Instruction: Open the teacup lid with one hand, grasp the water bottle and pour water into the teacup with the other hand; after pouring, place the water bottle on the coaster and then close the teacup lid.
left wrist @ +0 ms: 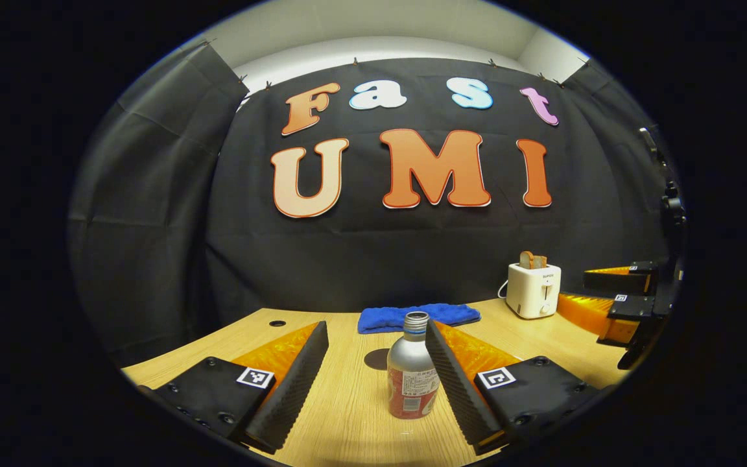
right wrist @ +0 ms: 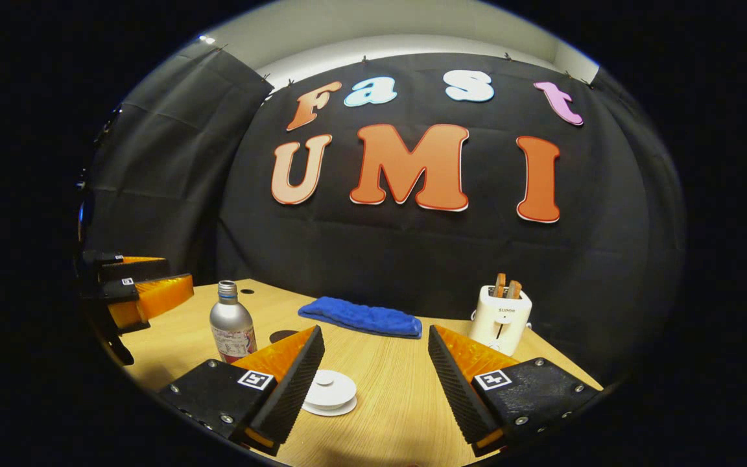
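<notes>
While the wooden table (left wrist: pixel 347 415) spreads under both views, a blue towel (left wrist: pixel 417 317) lies folded at its far edge against the booth wall, and a white toaster (left wrist: pixel 533 289) with toast in its slots stands to the right of the towel. In the left gripper view the left tongs (left wrist: pixel 377 379) gape wide, and the uncapped silver water bottle (left wrist: pixel 412 370) stands upright on the table between the fingers, close against the right one; I cannot tell if that finger touches it, and the left finger is well clear. A dark round coaster (left wrist: pixel 377 359) lies flat just behind and left of the bottle. In the right gripper view the right tongs (right wrist: pixel 377 383) are also spread wide and hold nothing; the white teacup lid (right wrist: pixel 329 391) sits low on the table by the left finger, partly hidden behind it, with the bottle farther off to the left.
</notes>
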A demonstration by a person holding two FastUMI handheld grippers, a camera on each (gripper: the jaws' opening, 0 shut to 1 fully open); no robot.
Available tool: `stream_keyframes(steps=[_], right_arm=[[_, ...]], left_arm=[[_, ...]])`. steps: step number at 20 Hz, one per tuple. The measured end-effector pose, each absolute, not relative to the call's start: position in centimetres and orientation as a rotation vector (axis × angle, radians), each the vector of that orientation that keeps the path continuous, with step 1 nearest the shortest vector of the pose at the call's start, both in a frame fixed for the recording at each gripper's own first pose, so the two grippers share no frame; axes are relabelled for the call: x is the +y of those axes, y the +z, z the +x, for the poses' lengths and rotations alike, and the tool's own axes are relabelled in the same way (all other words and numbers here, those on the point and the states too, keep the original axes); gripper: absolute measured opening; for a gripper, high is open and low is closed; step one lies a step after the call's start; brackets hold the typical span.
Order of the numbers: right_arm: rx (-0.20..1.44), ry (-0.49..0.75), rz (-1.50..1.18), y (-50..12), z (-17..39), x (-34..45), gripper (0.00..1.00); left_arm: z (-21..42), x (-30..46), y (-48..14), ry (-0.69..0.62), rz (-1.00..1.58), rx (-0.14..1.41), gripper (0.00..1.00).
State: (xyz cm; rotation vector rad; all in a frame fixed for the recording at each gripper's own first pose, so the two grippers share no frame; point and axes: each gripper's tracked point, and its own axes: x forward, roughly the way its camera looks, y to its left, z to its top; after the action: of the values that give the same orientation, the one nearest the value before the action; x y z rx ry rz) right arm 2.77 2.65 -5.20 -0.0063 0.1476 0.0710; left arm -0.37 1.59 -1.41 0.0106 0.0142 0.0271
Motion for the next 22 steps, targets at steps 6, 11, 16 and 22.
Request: stream_keyframes(steps=[6,11,16,22], right_arm=[[0.231,0.118,-0.007,-8.6,4.6,4.8,0.96],[0.298,0.145,0.006,-11.1,5.9,6.2,0.97],[0.361,0.162,0.028,-13.5,6.5,7.3,0.97],[0.417,0.175,0.053,-15.4,6.8,8.1,0.89]], left_arm=[[-0.6,2.3,-2.8,0.036,0.008,0.038,0.96],[-0.7,3.0,-3.5,0.052,0.005,0.055,0.98],[-0.5,3.3,-4.2,0.057,0.004,0.069,1.00],[-0.2,3.7,-4.6,0.066,0.003,0.082,0.99]])
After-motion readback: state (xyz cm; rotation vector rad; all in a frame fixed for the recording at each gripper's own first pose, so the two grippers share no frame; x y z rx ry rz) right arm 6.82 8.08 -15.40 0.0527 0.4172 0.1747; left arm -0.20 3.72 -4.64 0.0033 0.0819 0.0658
